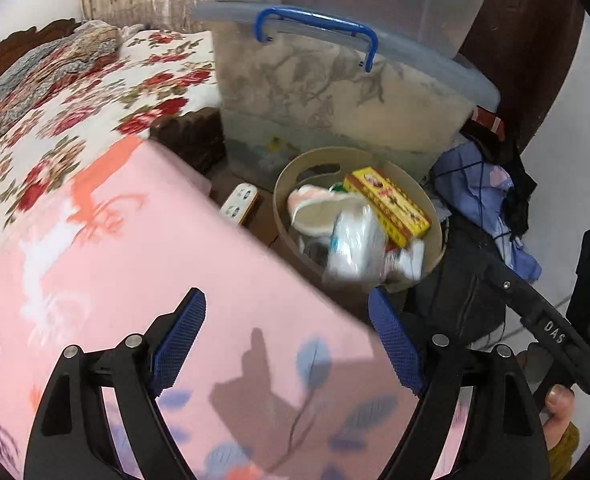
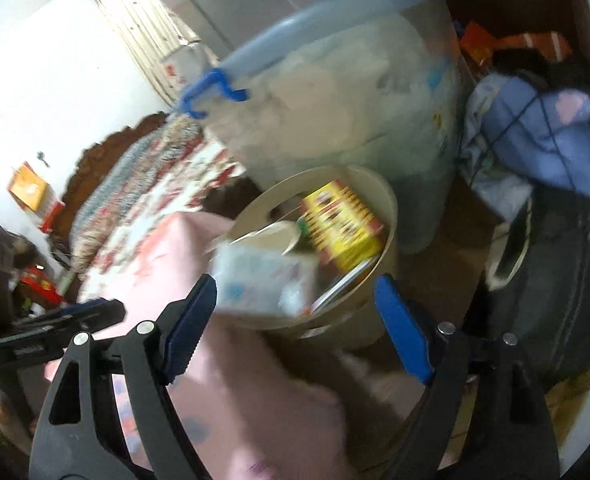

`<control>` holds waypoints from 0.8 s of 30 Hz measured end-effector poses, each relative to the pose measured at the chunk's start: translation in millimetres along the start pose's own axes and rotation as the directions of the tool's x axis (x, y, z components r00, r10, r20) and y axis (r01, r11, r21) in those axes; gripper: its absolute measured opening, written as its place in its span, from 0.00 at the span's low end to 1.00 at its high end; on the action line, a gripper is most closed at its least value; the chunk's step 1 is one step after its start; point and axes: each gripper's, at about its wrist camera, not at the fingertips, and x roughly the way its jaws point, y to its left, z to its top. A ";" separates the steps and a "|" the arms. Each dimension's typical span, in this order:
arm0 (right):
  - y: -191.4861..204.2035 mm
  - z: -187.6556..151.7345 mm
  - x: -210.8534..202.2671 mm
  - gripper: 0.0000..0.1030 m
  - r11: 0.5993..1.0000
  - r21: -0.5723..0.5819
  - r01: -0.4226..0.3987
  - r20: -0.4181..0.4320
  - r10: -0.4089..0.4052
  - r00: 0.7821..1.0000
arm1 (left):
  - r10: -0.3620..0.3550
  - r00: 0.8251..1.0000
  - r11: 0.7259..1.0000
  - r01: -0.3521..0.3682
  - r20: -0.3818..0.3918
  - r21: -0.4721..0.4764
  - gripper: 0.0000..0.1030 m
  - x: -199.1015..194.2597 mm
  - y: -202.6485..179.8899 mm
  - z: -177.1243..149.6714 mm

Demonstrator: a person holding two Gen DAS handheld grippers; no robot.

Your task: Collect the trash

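Both tools stand wide apart with nothing between their pads: my left tool (image 1: 287, 340) hangs over the pink printed bedspread (image 1: 135, 264), and my right tool (image 2: 297, 328) points at the round beige plastic waste bin (image 2: 391, 216).

A white crumpled plastic packet (image 1: 355, 248) shows blurred at the bin's near rim; I cannot tell whether it is resting there or dropping in. Behind it, inside the bin, lie a yellow and red cardboard box (image 1: 387, 204) and a pale pink and white wrapper (image 1: 319, 204).

I judge the step in hand to be the drop into the bin. To do it well I would keep both tools spread and clear of the rim, check that the packet has settled inside and not tipped onto the floor, and only then turn back for more trash.

Largest around me is the bed with its red floral quilt (image 1: 95, 100). Next comes a translucent storage tub with a blue clip handle (image 1: 335, 92) just behind the bin, then a heap of blue and dark clothes (image 1: 491, 200) beside it. Smallest is a white power strip (image 1: 239, 202) on the floor between bed and bin.
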 end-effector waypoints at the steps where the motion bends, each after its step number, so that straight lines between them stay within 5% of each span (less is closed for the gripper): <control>1: 3.9 -6.5 -4.9 0.79 1.000 0.008 -0.018 0.004 0.018 1.000 | 0.004 1.000 1.000 -0.004 0.014 0.000 0.77 -13.1 2.1 -11.5; 13: 105.5 -117.3 -74.0 0.82 0.991 0.045 -0.127 0.049 0.125 0.991 | 0.218 0.961 0.976 -0.220 0.171 -0.008 0.92 -144.5 21.5 -109.7; 24: 156.5 -146.0 -128.7 0.90 0.993 0.008 -0.115 0.117 0.114 0.987 | 0.307 0.918 0.952 -0.298 0.252 -0.073 0.92 -211.0 48.6 -163.3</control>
